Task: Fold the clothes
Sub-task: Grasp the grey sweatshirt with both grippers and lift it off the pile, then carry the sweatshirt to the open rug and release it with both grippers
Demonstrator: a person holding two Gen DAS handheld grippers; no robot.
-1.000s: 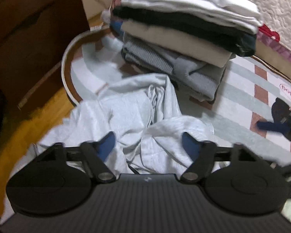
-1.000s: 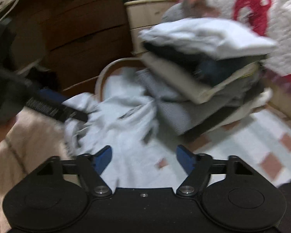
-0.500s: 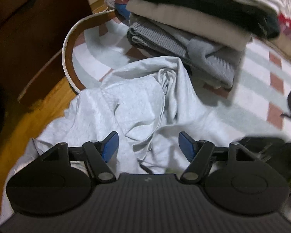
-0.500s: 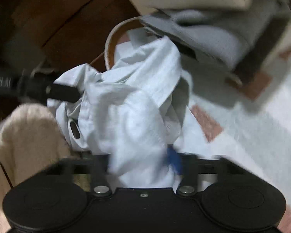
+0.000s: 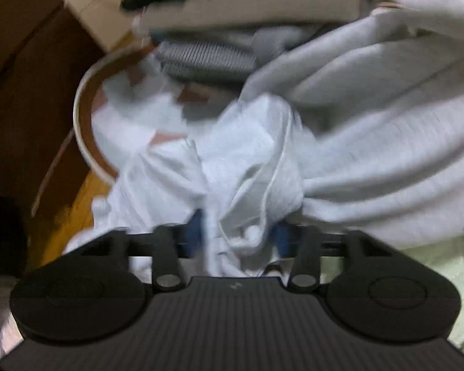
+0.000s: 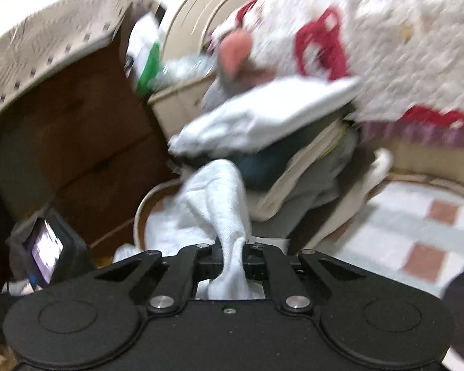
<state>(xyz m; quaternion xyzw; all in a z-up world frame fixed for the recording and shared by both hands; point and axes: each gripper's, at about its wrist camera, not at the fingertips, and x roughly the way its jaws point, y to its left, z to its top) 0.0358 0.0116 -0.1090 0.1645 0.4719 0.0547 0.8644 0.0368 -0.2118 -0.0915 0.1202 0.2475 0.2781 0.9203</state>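
Gripping a bunched, crumpled pale grey cotton garment [image 5: 250, 160], the left gripper [image 5: 236, 235] has half-closed fingers; the right gripper [image 6: 232, 262] pinches another fold. Stretched just before the stack of folded clothes [image 6: 272, 130], it could topple that stack.

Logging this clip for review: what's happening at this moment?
A person is working on a light grey garment with a handheld tool in each hand. The right tool is shut on a bunched part of it. The left tool has cloth between its blue fingers, though blur hides whether it is clamped. A stack of folded clothes sits behind on the patterned mat. The garment is not yet folded.
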